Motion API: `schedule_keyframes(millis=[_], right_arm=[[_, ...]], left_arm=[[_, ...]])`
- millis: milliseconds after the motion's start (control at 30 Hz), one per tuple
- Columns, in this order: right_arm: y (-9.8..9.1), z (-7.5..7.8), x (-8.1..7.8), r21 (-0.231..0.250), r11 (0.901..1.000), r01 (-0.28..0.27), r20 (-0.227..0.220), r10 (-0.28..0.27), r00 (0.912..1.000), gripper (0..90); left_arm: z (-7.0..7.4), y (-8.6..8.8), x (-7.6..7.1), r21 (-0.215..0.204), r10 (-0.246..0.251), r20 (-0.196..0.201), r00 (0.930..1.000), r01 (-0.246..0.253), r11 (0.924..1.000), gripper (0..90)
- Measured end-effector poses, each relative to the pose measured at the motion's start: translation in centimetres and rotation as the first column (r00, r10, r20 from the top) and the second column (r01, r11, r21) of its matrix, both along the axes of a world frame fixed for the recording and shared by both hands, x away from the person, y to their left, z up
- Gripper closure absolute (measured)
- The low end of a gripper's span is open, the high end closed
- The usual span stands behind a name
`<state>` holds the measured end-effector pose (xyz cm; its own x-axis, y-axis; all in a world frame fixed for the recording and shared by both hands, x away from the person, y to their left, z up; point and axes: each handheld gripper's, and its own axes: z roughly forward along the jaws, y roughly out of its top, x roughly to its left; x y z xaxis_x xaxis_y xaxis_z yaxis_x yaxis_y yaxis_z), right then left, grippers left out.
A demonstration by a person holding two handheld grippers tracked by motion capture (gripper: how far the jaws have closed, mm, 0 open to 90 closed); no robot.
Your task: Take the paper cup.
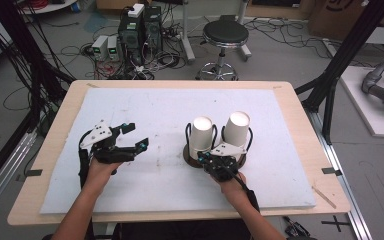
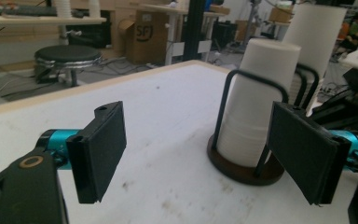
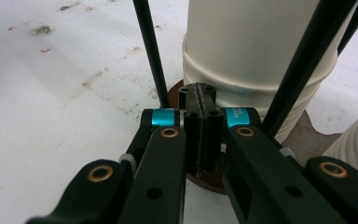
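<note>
Bracing the cup holder point(image 1: 192, 155) looks like the step in hand: the right gripper point(image 3: 199, 119) is sitting at the holder's 6 o'clock edge, its fingers point(image 3: 193, 135) pressed together against the brown base, with nothing visibly pinched between them. Two cup stacks point(image 1: 201, 136) are standing upside down inside black wire loops, right of the tabletop's point(image 1: 130, 115) centre. The left gripper point(image 1: 130, 137) is hovering at the stacks' 9 o'clock, well apart, fingers point(image 2: 100, 149) spread wide and empty. To do this well, I judge the left should be approaching the near stack level, straddling it between the wire loops, and closing gently so the thin cup wall is not crushing.
</note>
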<state>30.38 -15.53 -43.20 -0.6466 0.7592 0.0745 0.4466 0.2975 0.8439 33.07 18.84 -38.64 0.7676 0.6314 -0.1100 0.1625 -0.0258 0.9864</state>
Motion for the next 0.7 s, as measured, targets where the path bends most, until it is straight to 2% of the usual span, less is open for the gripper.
schedule_keyframes(millis=[267, 300, 333, 467, 533, 567, 700], right_arm=[[0.1, 0.0, 0.0, 0.003, 1.0000, 0.008, -0.003, -0.008, 1.0000, 90.0], [0.1, 0.0, 0.0, 0.002, 1.0000, 0.008, -0.004, -0.008, 1.0000, 90.0], [0.1, 0.0, 0.0, 0.000, 1.0000, 0.008, -0.008, -0.008, 0.9999, 90.0], [0.0, -0.1, 0.1, -0.001, 0.9999, 0.010, -0.017, -0.010, 0.9998, 90.0], [0.0, -0.1, 0.0, 0.002, 0.9999, 0.012, -0.019, -0.012, 0.9998, 90.0], [0.0, -0.1, 0.1, 0.002, 0.9999, 0.012, -0.017, -0.012, 0.9998, 90.0], [0.0, -0.1, 0.1, 0.006, 0.9999, 0.014, -0.019, -0.014, 0.9997, 90.0]], left_arm=[[2.7, -4.8, 2.4, 0.035, -0.102, 0.009, 0.9947, 0.102, 0.9942, 19.9], [2.7, -4.8, 2.4, 0.035, -0.102, 0.009, 0.9947, 0.102, 0.9942, 19.9], [3.1, -6.0, 2.9, 0.042, -0.127, 0.006, 0.9918, 0.127, 0.9910, 19.8], [3.3, -8.1, 3.9, 0.044, -0.163, -0.017, 0.9866, 0.163, 0.9856, 19.2], [3.4, -8.5, 4.0, 0.039, -0.169, -0.021, 0.9853, 0.170, 0.9846, 19.2], [3.5, -9.3, 4.4, 0.038, -0.186, -0.028, 0.9822, 0.187, 0.9816, 19.2], [3.7, -10.4, 4.8, 0.042, -0.199, -0.037, 0.9794, 0.200, 0.9789, 19.2]])
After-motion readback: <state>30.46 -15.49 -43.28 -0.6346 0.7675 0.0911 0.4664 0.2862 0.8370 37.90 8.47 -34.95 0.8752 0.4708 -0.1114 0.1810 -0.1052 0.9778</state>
